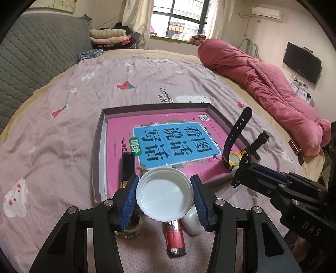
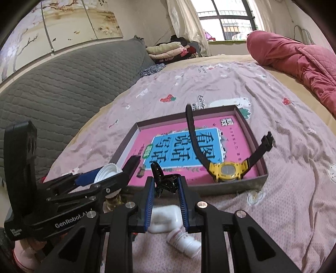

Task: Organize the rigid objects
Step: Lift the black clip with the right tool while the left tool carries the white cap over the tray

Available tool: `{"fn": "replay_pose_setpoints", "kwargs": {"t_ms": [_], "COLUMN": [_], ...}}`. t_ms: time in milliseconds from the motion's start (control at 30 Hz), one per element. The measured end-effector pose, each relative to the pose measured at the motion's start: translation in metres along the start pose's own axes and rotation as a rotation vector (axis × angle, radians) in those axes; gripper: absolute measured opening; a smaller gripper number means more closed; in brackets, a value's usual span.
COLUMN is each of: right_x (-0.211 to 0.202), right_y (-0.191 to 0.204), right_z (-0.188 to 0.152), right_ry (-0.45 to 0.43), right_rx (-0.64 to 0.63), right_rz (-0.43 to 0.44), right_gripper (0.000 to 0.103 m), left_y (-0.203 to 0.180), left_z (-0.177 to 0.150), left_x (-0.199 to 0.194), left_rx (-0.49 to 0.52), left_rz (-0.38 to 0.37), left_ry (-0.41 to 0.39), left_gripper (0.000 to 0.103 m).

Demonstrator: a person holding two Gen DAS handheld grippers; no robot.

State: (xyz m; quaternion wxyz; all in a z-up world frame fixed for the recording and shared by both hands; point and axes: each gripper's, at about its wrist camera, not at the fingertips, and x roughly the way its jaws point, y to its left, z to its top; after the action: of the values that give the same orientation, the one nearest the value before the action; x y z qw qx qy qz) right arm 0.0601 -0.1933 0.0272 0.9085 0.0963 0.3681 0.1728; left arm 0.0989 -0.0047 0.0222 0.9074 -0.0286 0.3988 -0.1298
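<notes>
over the bed, left tongs (image 1: 164,196) grasping white lid (image 1: 166,194), right tongs (image 2: 166,189) clamp black hair clip (image 2: 164,181), seen only right-wrist

A home bedroom: a wide bed (image 1: 88,100) under a pink cartoon-print sheet, a grey quilted headboard (image 2: 63,84) at nine o'clock, a rolled red quilt (image 1: 273,84) at two, folded blankets (image 1: 109,35) and a curtained window (image 1: 180,19) at twelve, a wall television (image 1: 302,62).
</notes>
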Motion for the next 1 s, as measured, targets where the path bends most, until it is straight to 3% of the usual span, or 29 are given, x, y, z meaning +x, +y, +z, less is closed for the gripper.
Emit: {"fn": "replay_pose_setpoints", "kwargs": {"t_ms": [1000], "right_x": [0.03], "right_y": [-0.002], "right_z": [0.028], "right_ry": [-0.02], "right_rx": [0.012], "right_rz": [0.004], "right_gripper": [0.023], "left_y": [0.015], "left_z": [0.032], "left_x": [0.029], "left_rx": [-0.042], "left_rz": [0.017], "left_ry": [-0.006], "left_gripper": [0.052]}}
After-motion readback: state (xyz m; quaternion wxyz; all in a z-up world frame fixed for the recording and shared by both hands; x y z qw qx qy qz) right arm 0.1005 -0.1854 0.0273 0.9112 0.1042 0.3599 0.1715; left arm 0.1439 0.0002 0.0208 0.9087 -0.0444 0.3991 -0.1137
